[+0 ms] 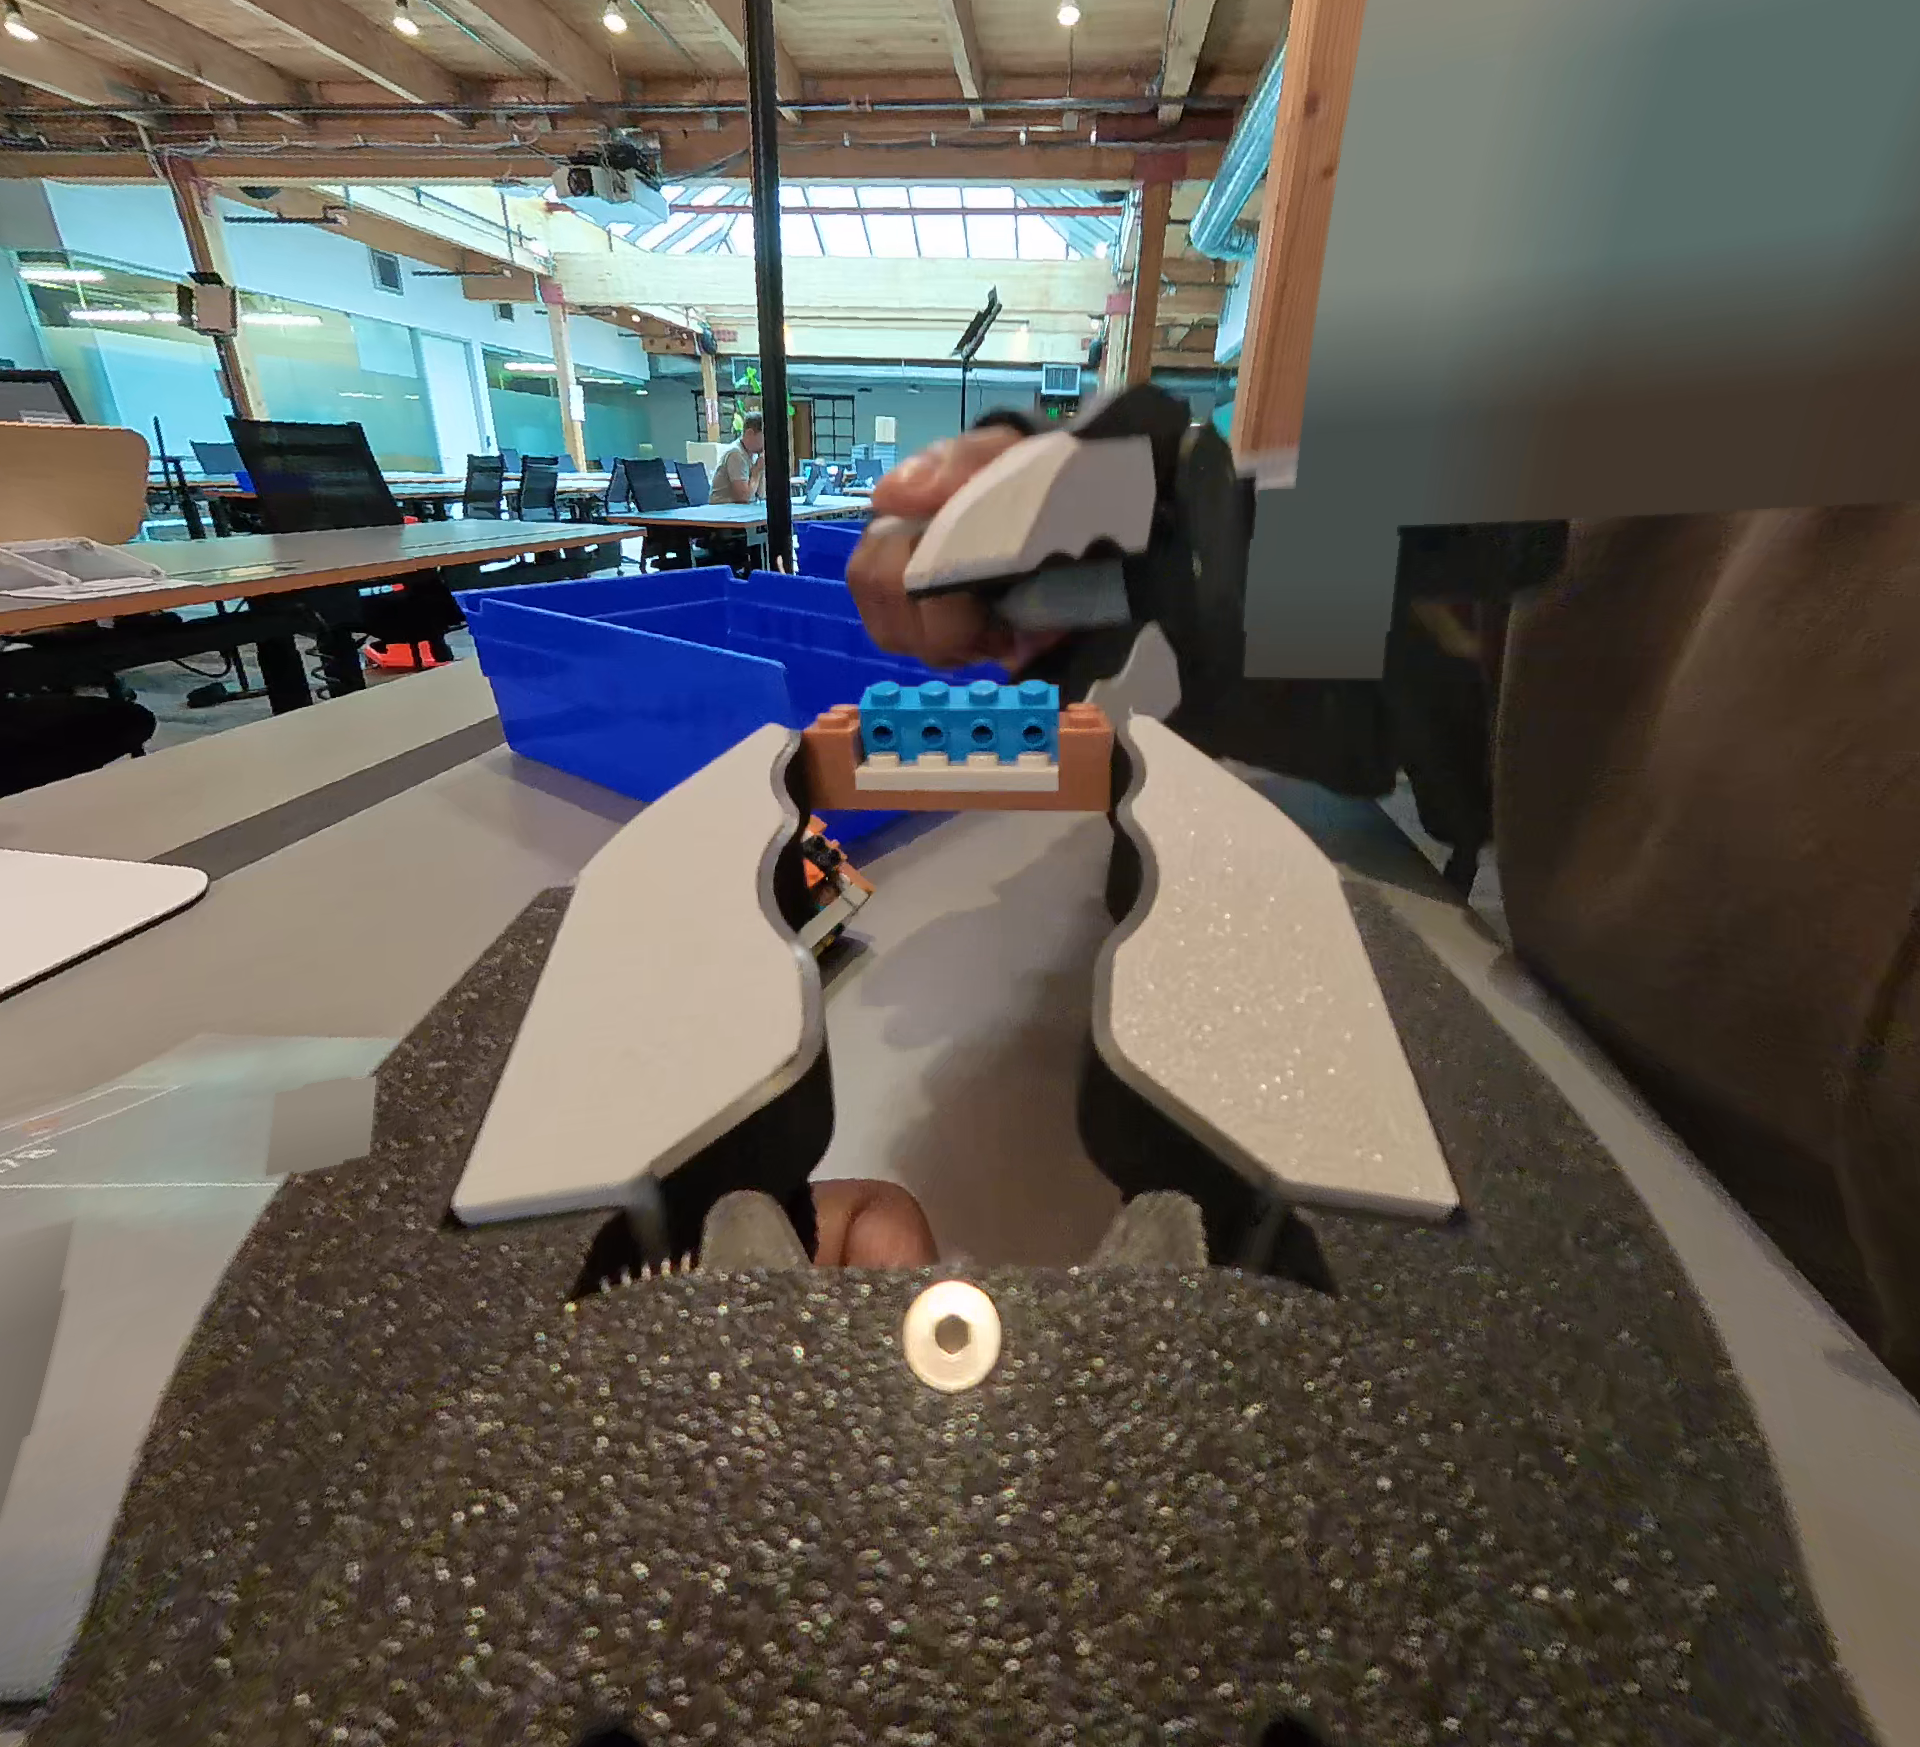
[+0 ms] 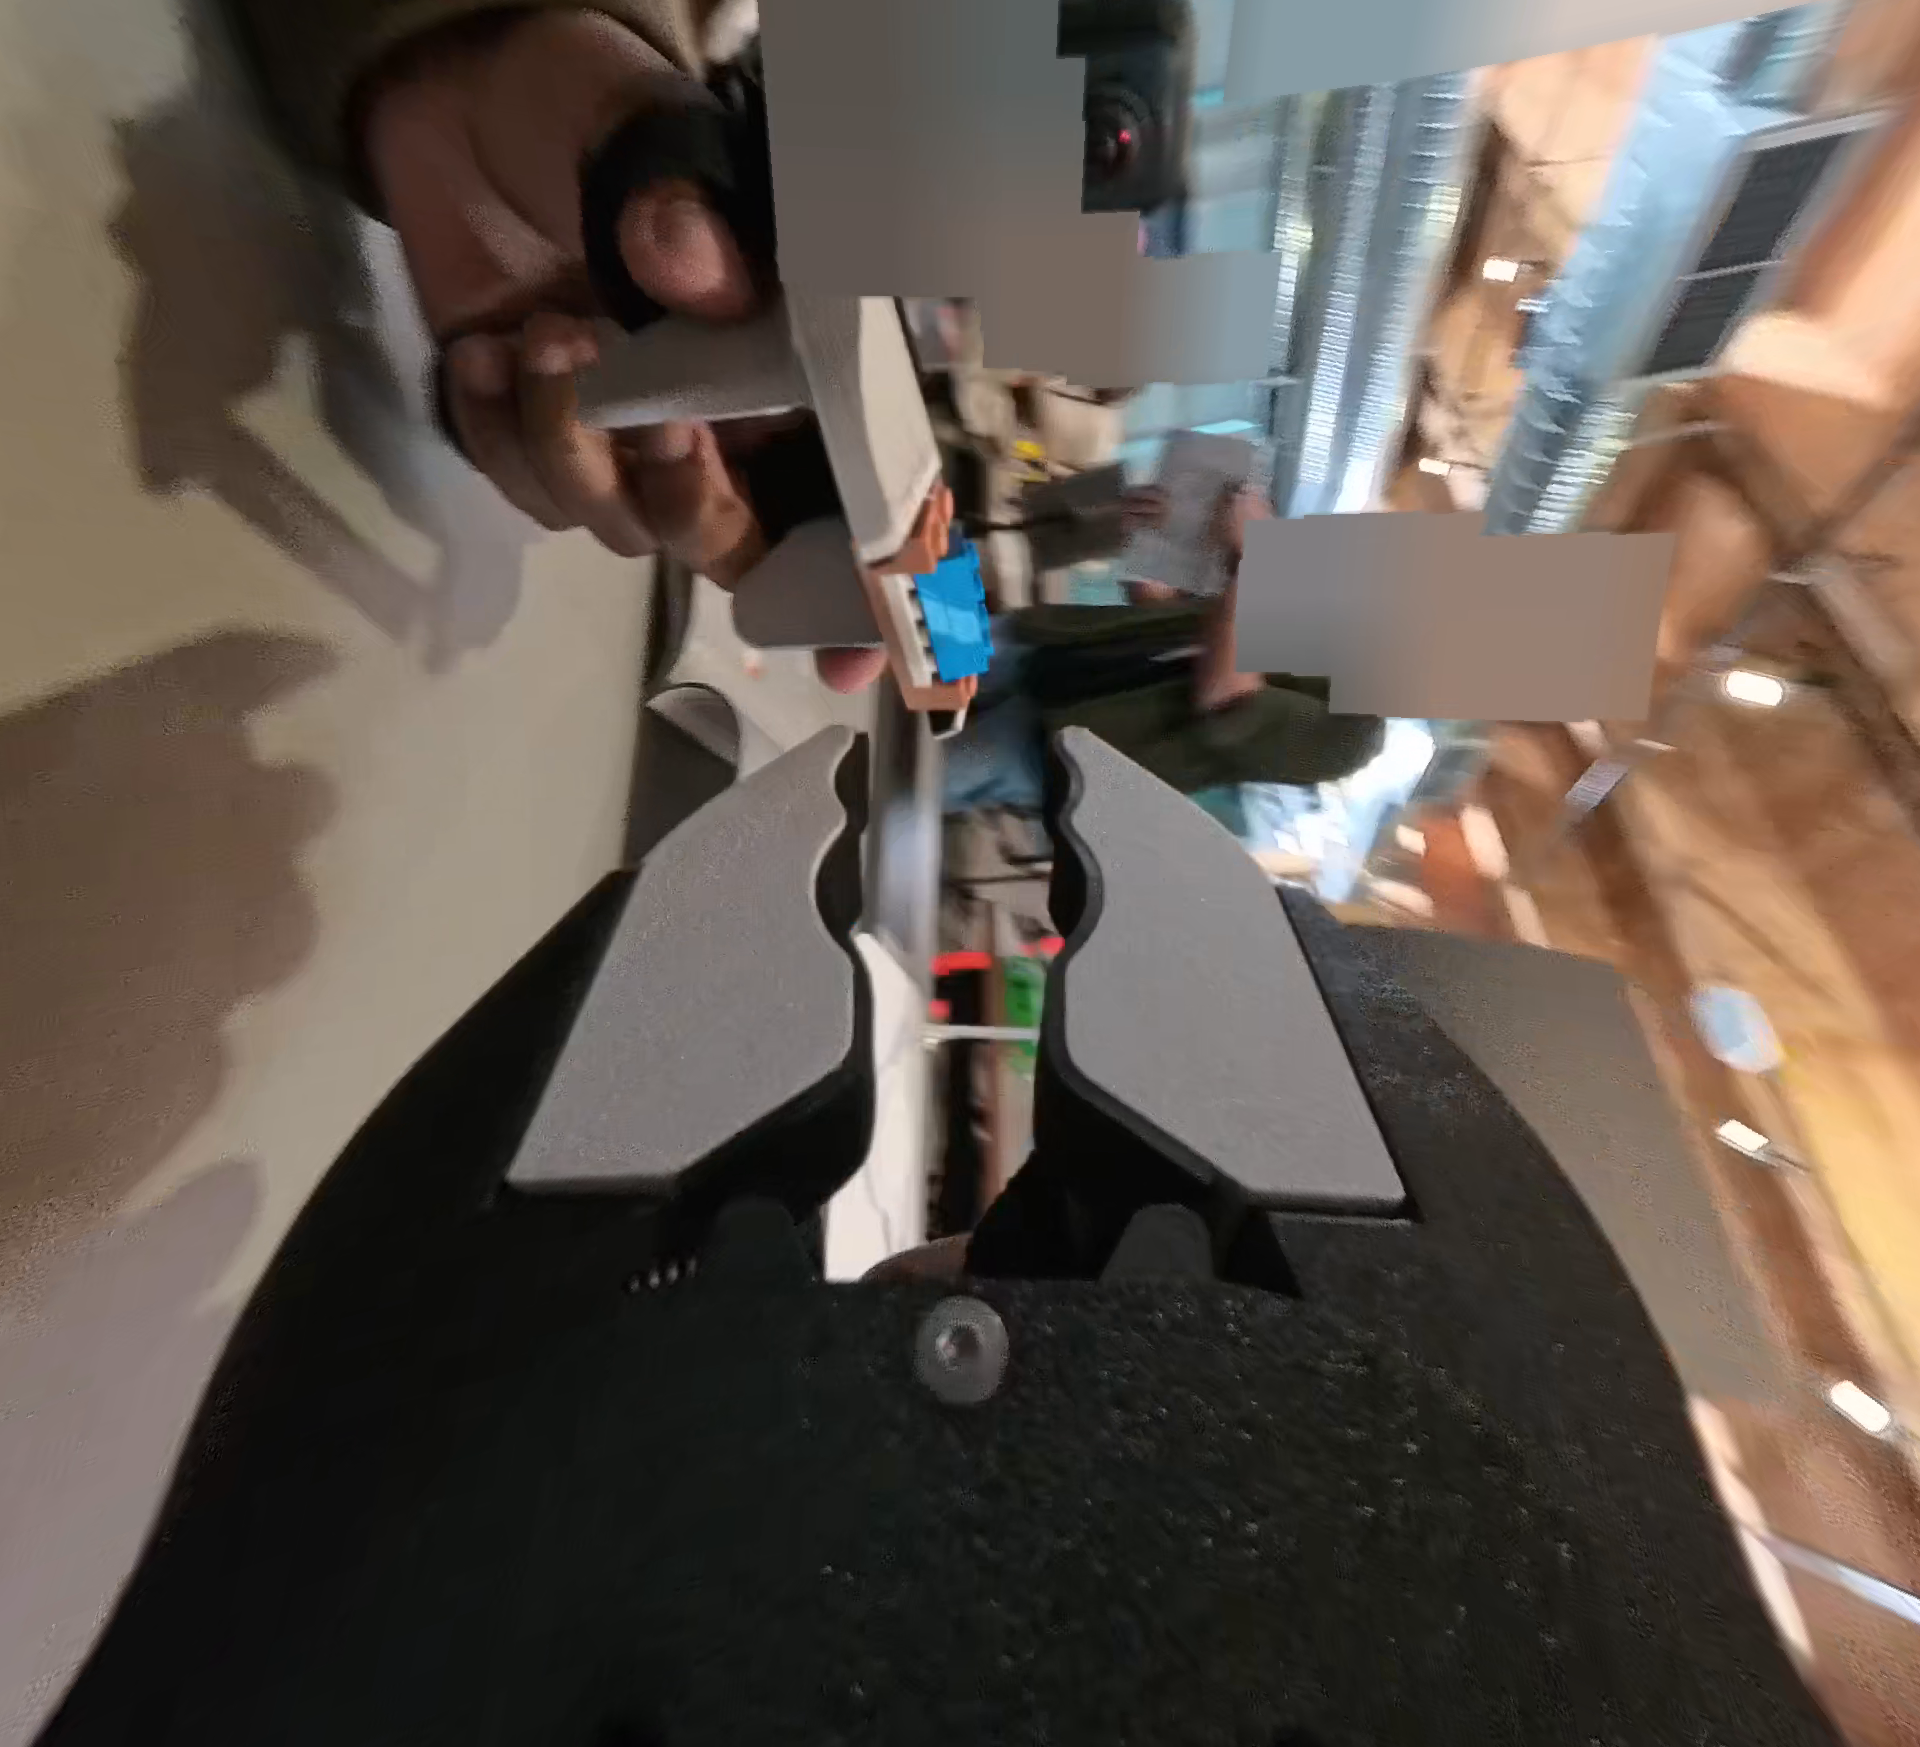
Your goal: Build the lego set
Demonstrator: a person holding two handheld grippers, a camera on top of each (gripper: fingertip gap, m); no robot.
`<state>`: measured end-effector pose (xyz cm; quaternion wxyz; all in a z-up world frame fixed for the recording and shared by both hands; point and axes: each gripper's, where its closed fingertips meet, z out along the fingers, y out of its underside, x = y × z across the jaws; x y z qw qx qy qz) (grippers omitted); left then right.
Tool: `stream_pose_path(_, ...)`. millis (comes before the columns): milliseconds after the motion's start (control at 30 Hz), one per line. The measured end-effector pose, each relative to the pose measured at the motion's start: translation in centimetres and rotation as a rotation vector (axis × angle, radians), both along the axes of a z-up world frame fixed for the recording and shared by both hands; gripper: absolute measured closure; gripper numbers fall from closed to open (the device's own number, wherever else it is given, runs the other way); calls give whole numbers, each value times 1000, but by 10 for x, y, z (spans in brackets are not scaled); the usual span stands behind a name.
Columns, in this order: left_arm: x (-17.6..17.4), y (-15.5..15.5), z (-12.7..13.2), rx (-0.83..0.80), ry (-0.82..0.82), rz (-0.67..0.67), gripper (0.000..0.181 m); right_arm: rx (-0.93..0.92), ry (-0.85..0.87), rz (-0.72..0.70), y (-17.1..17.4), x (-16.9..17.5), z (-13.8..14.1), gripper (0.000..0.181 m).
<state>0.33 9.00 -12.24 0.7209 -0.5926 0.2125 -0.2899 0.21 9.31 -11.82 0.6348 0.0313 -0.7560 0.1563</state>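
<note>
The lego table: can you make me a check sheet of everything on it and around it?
Surface: grey table, a white board at its left edge.
Job's things: lego piece of brown, white and blue bricks, held off the table; another small lego bit lying below it.
Clutter: blue bins behind the lego piece.
Grippers: left gripper shut on the brown brick's ends; right gripper open and empty, hanging near the lego piece.
Cables: nothing seen on the table.
Surroundings: open office with desks, chairs, wood beams, ceiling lights, a black pole; a person sits far off.
</note>
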Motion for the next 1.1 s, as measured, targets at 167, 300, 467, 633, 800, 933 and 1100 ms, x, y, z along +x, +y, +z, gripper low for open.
stream_pose_path(167, 3, 0, -8, -34, 35, -27, 126, 101, -363, 178, -9, 6, 4, 149)
stream_pose_path(300, 9, -2, -14, -54, 83, -66, 126, 237, -570, 279, -18, 3, -2, 151)
stream_pose_path(467, 12, -3, -18, -74, 109, -87, 125, 365, -750, 328, -19, 4, -15, 154)
stream_pose_path(633, 12, -3, -23, -95, 122, -96, 125, 437, -822, 343, -20, 2, -23, 155)
stream_pose_path(800, 13, -3, -24, -103, 131, -101, 125, 469, -847, 359, -22, -1, -29, 159)
stream_pose_path(933, 12, -3, -24, -103, 129, -101, 125, 483, -855, 365, -24, -2, -32, 167)
stream_pose_path(1100, 11, -4, -22, -99, 115, -101, 125, 477, -846, 365, -24, -3, -30, 169)
